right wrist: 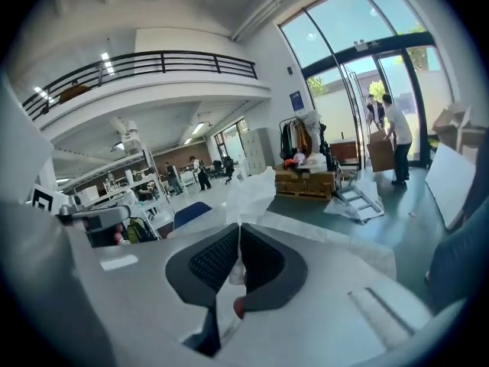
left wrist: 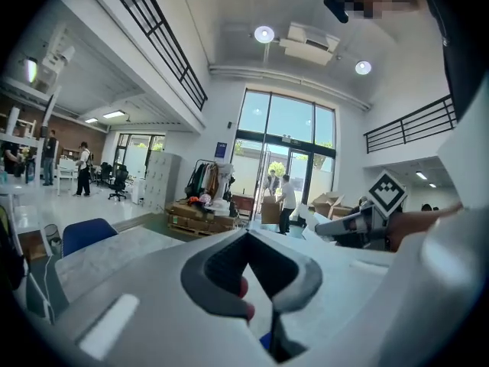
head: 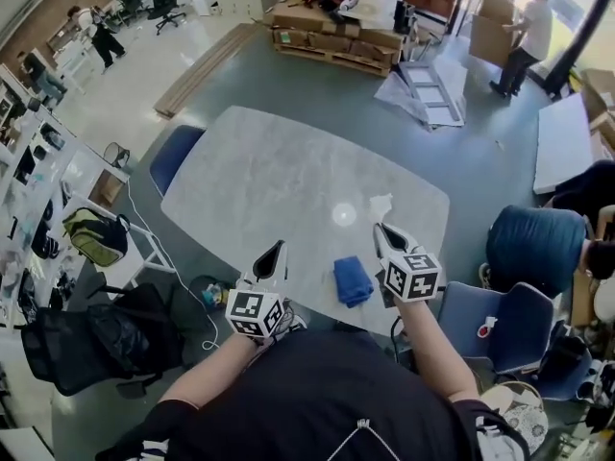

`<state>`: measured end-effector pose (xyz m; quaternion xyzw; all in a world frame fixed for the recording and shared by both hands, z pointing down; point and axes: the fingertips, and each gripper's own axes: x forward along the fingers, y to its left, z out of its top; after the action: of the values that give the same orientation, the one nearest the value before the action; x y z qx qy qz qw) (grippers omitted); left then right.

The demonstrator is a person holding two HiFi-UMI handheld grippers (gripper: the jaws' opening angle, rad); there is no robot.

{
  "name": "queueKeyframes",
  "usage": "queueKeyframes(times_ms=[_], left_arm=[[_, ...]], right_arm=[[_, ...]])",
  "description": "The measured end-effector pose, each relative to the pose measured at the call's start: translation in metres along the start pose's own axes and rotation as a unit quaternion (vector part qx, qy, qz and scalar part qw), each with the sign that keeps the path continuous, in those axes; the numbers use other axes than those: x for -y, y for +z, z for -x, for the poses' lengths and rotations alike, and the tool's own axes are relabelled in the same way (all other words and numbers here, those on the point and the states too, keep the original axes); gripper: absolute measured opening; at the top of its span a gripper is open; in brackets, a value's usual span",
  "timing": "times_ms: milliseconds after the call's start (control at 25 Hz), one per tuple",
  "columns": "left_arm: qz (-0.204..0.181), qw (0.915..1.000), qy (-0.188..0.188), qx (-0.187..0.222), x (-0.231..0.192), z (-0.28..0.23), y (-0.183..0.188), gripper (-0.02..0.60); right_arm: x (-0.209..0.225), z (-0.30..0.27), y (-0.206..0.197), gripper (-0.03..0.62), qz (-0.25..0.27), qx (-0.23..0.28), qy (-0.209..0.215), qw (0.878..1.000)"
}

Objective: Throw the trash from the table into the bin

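So, right claw (right wrist: pixel 239 228): shut tight on a piece of crumpled white paper (right wrist: pixel 248 193), held just above the table's near edge.
Crumpled white paper: pinched at its lower end between the right claw's tips; the rest fans upward and out past them, over the table.
Left claw (left wrist: pixel 246 234): closed with nothing between its tips, also at the table's near edge, to the left of the right claw.
Table (head: pixel 279 176): pale grey, marbled top with rounded corners; a bright spot of light sits on it ahead of the claws.
Blue cloth (head: pixel 353 281): folded and lying flat on the table near its front edge, between the two claws and closer to the right one.
Blue chair (head: pixel 173 157): tucked against the table's far left corner.
Bin: cannot be made out in any view.
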<state>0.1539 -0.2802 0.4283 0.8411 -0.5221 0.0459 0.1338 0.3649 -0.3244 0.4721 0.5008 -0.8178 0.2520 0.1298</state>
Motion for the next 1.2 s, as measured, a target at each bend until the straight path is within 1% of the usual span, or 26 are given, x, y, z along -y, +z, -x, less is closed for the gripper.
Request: queueKeyframes(times_ms=[80,160,280,400,520,680,880,1000,1200], left_arm=[[-0.001,0.9998,-0.012,0.012,0.006,0.001,0.01,0.0],[-0.002,0.9994,-0.026,0.022,0.015,0.001,0.016,0.0],[-0.004,0.9987,-0.043,0.027,0.028,0.0,0.021,0.0],[-0.001,0.9984,-0.051,0.025,0.037,0.003,0.022,0.0],[-0.001,0.9984,-0.052,0.023,0.043,0.007,0.021,0.0],[-0.002,0.9989,-0.041,0.022,0.041,0.018,0.018,0.002],[-0.004,0.9981,-0.044,0.044,0.046,0.036,0.022,0.002],[-0.011,0.9987,-0.025,0.044,0.043,0.041,0.029,0.002],[-0.02,0.9981,0.04,0.043,0.025,0.069,0.038,0.002]], right_arm=[[-0.015,0.022,0.015,0.035,0.014,0.019,0.0,1.0],[-0.025,0.04,0.023,0.035,0.024,0.034,-0.004,0.999],[-0.033,0.055,0.023,0.035,0.031,0.042,-0.011,0.999],[-0.034,0.065,0.016,0.035,0.026,0.038,-0.016,0.999],[-0.031,0.074,0.011,0.035,0.029,0.035,-0.018,0.999],[-0.031,0.077,0.011,0.035,0.032,0.038,-0.015,0.999],[-0.037,0.076,0.015,0.035,0.052,0.047,0.002,0.998],[-0.038,0.076,0.02,0.035,0.071,0.05,0.018,0.996],[-0.053,0.059,0.02,0.035,0.097,0.041,0.065,0.992]])
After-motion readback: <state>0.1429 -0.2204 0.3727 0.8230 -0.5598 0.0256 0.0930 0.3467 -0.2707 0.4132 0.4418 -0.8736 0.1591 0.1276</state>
